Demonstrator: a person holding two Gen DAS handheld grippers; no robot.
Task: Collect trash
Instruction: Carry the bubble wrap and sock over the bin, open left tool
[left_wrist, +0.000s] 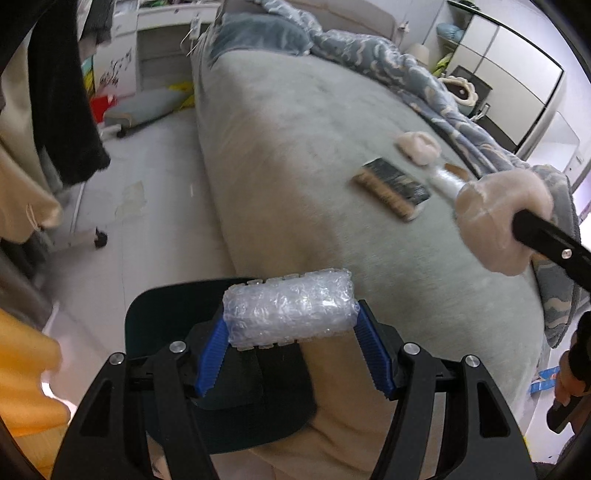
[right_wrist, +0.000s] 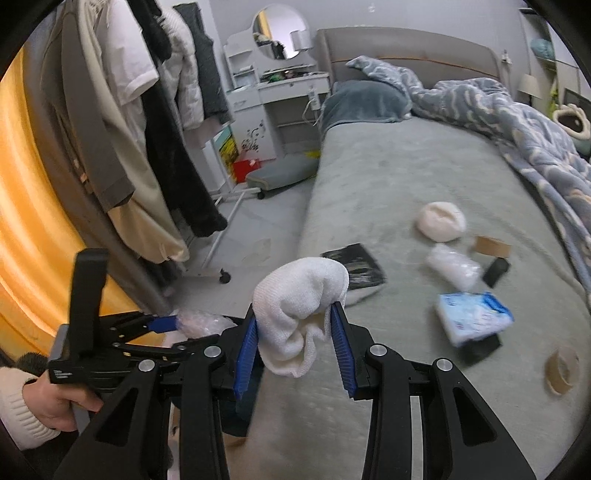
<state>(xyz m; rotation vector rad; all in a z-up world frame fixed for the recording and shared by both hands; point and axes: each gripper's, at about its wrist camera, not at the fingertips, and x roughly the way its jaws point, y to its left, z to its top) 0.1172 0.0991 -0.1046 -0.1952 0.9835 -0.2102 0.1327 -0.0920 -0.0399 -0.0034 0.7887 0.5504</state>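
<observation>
My left gripper (left_wrist: 291, 317) is shut on a roll of clear bubble wrap (left_wrist: 290, 312), pinched endwise between the blue pads at the near corner of the bed. In the right wrist view my right gripper (right_wrist: 295, 314) is shut on a bunched white cloth (right_wrist: 301, 314), held above the bed's grey cover. That cloth (left_wrist: 498, 221) shows at the right of the left wrist view, with one black finger (left_wrist: 546, 242) behind it. The left gripper (right_wrist: 184, 325) with its bubble wrap (right_wrist: 201, 321) sits just left of the right one, in a person's hand (right_wrist: 55, 398).
On the bed (right_wrist: 369, 177) lie a black book (right_wrist: 354, 269), a cream ball (right_wrist: 441, 221), a plastic wad (right_wrist: 454, 269), a blue tissue pack (right_wrist: 472, 317) and two tape rolls (right_wrist: 561, 369). A dark rounded shape (left_wrist: 221, 369) sits under the left gripper. A clothes rack (right_wrist: 147, 147) stands left.
</observation>
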